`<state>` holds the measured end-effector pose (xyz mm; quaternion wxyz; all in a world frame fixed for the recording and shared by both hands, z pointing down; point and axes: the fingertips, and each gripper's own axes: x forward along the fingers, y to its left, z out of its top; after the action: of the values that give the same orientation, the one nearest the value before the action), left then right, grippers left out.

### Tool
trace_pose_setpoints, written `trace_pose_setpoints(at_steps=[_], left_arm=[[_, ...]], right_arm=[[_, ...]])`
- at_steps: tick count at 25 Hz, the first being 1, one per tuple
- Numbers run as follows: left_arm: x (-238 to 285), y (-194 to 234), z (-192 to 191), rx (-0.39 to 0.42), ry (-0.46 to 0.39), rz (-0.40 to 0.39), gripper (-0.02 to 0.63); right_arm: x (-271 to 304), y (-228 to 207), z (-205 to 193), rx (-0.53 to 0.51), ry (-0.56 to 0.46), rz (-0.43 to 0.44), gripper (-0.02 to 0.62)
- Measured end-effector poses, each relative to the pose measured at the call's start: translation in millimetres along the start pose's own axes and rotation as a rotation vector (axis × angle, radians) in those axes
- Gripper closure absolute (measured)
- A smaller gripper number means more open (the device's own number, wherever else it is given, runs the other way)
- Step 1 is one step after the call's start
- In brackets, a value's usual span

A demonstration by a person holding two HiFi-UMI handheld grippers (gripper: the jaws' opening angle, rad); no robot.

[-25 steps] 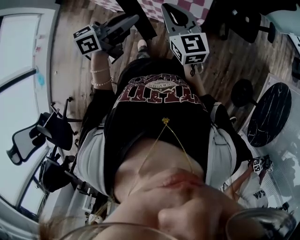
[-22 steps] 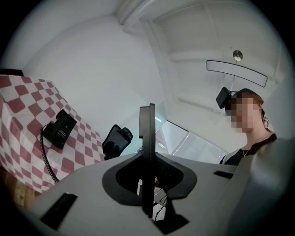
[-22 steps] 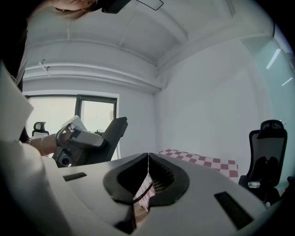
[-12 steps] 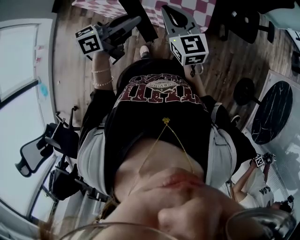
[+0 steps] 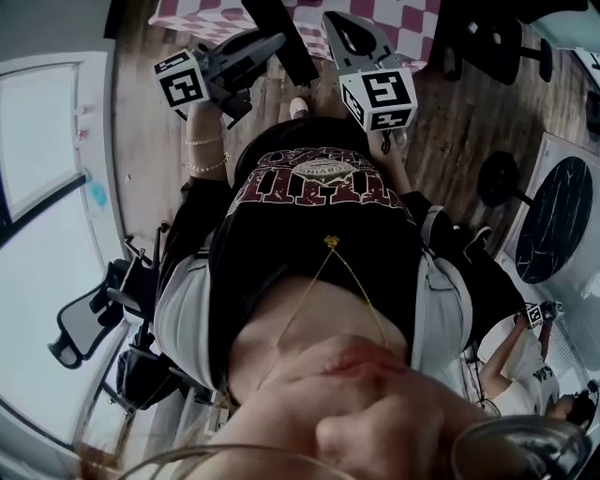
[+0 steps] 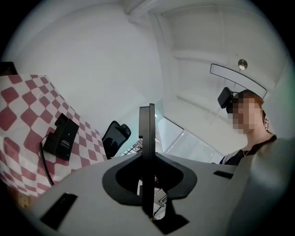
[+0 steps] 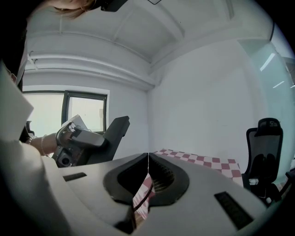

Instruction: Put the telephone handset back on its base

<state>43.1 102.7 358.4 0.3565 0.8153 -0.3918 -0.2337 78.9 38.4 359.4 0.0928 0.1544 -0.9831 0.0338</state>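
Note:
The black telephone base [image 6: 62,136] lies on a table with a red-and-white checked cloth [image 6: 25,108], and its coiled cord [image 6: 44,163] trails off the near side. My left gripper [image 5: 270,41] is shut on a flat black slab [image 5: 286,42], apparently the handset, which shows edge-on and upright [image 6: 147,133] in the left gripper view. Held beside it, my right gripper [image 5: 337,19] has its jaws together and nothing in them [image 7: 148,159]. Both point at the checked table [image 5: 398,23] ahead. The right gripper view shows the left gripper [image 7: 80,138] with the slab [image 7: 116,131].
A black office chair [image 5: 94,314] stands at the left on the wooden floor, with more black chairs [image 5: 487,42] beyond the table at upper right. A round dark tabletop [image 5: 553,220] and another person [image 5: 525,375] are at the right. Another chair [image 7: 262,147] stands by the table's far corner.
The checked table has come further into the head view as both grippers moved toward it. The left gripper still holds the black slab. The office chair at the left has shifted in the picture.

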Motion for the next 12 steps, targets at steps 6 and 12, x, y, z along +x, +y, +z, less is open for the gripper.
trace_pose_setpoints(at_steps=[6,12], left_arm=[[-7,13,7,-0.019,0.016,-0.007,0.525],[-8,19,8,-0.031,0.011,-0.014,0.525]], right_arm=[[14,5,-9,0.015,0.029,-0.017,0.575],[20,5,-14,0.020,0.045,-0.017,0.575]])
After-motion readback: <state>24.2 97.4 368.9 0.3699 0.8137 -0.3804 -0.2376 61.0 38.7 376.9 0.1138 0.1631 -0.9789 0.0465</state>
